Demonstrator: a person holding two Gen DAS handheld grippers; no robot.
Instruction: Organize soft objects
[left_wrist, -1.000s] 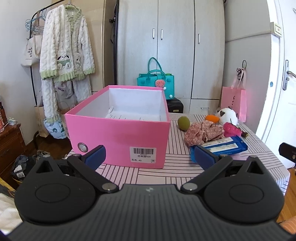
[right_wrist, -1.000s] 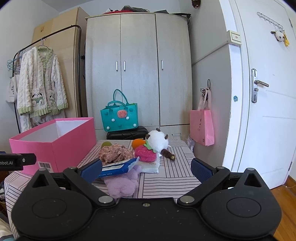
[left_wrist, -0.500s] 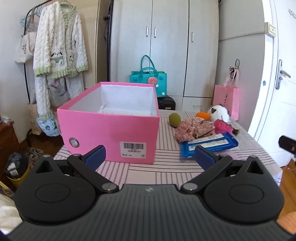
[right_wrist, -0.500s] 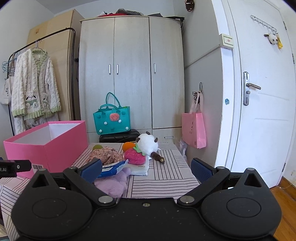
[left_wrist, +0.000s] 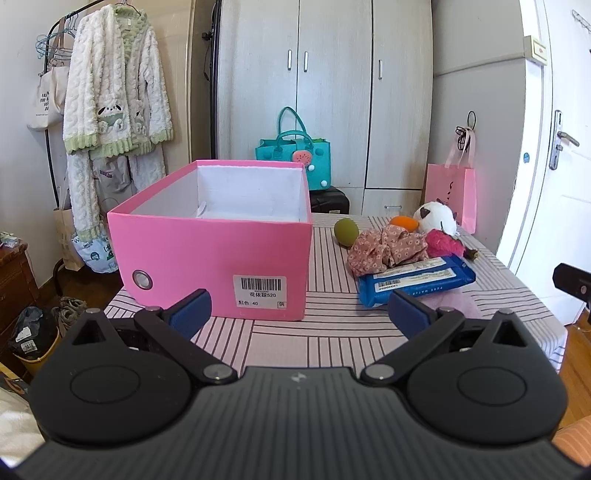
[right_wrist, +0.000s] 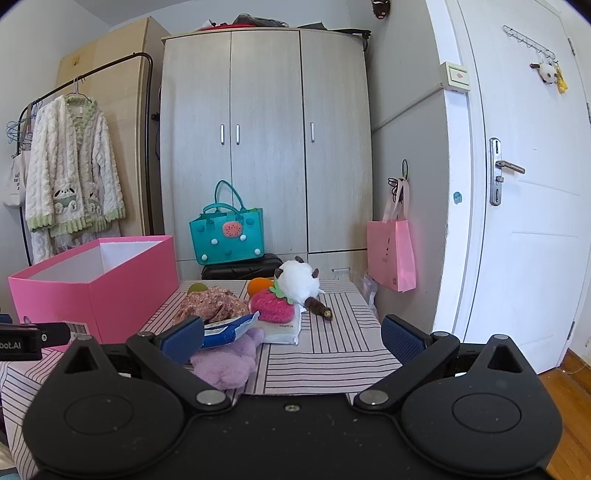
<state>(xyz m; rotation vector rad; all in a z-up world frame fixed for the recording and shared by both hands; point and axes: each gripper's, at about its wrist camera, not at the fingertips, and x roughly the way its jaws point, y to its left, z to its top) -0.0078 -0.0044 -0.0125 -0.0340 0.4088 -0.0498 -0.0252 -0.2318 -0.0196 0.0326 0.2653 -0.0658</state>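
My left gripper (left_wrist: 298, 314) is spread wide, nothing between the pads, hanging over the near edge of the striped table (left_wrist: 332, 332). Right gripper (right_wrist: 291, 334) is likewise splayed and holding nothing, low at the table's near edge.

Pink box (left_wrist: 218, 251) sits on the table's left half, open top, white inside; its barcode face is twd me, just beyond my left finger. Its right wall leaves a bare strip of cloth btwn it and the pile.

Soft stuff is bunched on the right half: floral cloth (left_wrist: 388, 247) on top of the blue wipes pack (left_wrist: 417, 278), green ball (left_wrist: 346, 230) behind it nr the box corner, orange ball (left_wrist: 404, 221), white plush (left_wrist: 434, 216) at the far edge, pink strawberry plush (left_wrist: 443, 245) touching the wipes. Right cam shows a purple plush (right_wrist: 227, 360) closest to me, partly under the wipes pack and just beside my right gripper's left finger, plus a white tissue pack (right_wrist: 282, 328) under the strawberry.

Open room: bare cloth in front of the box, and the table's right side past the plush. Table's right edge drops twd the white door (right_wrist: 535, 221).
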